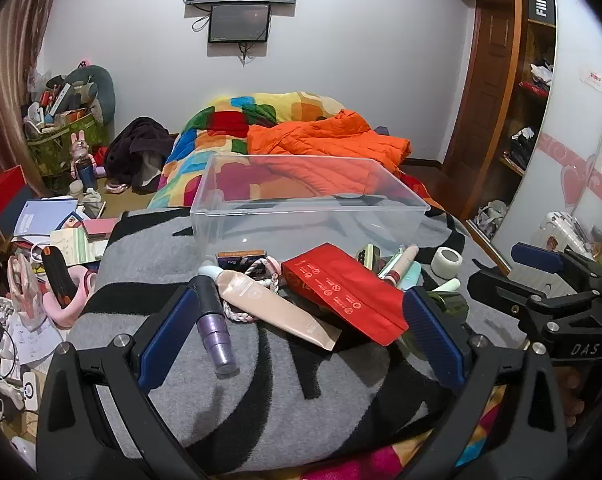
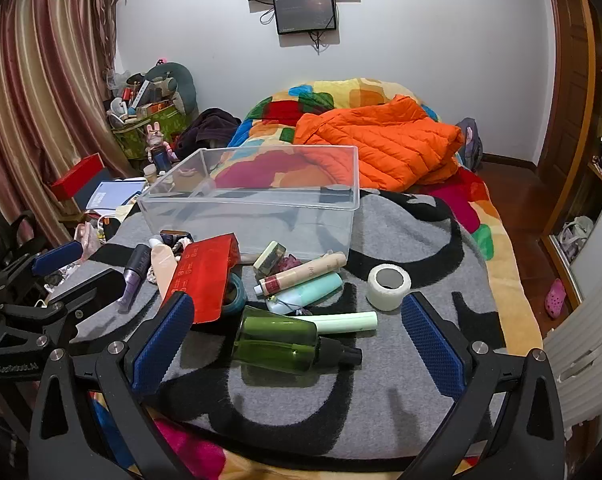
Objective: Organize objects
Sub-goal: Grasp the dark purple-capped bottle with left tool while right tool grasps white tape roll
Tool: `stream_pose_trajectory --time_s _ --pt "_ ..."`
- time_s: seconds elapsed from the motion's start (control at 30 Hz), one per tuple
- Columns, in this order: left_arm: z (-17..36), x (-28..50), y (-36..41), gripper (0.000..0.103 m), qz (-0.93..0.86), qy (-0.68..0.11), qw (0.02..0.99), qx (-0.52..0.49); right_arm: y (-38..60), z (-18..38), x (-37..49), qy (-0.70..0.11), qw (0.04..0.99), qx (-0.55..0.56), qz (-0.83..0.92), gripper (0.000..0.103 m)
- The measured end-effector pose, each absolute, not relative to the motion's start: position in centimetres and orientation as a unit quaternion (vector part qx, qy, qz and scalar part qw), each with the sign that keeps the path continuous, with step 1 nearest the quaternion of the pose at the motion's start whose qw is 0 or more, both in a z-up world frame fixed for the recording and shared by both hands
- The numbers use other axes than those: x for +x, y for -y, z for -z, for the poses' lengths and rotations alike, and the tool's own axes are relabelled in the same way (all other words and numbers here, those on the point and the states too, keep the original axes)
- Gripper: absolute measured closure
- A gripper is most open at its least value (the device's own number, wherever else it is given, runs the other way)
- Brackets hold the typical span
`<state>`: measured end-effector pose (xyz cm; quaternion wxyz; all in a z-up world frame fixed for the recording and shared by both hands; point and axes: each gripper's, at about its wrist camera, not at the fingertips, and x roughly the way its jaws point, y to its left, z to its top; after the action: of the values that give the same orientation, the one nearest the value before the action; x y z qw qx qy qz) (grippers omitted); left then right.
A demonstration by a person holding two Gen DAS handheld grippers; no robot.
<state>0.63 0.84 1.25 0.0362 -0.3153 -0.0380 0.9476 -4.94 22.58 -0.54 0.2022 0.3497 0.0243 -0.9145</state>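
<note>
The left gripper hangs low over the grey-and-black patterned blanket, its blue-padded jaws spread wide with nothing between them touched; the purple ribbed bottle with a dark cap lies just inside its left pad, at ten o'clock from the gap. The right gripper is likewise spread wide, and the translucent green plastic bottle with a black cap lies on its side between the pads, apart from both. Beyond, at twelve o'clock, the beige squeeze tube, the flat red foil pouch and the white roll of tape lie scattered. Farther still stands the clear rectangular plastic bin, holding nothing, with the orange puffer jacket behind it.
</note>
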Motion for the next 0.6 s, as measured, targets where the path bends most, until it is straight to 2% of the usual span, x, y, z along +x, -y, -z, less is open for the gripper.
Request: stream_pose_trajectory --time_s 0.6 --pt "-1.78 0.8 -1.24 0.0 -0.95 0.034 0.037 -0.308 -22.61 0.55 -4.81 -0.028 0.206 0.348 0.914 0.0"
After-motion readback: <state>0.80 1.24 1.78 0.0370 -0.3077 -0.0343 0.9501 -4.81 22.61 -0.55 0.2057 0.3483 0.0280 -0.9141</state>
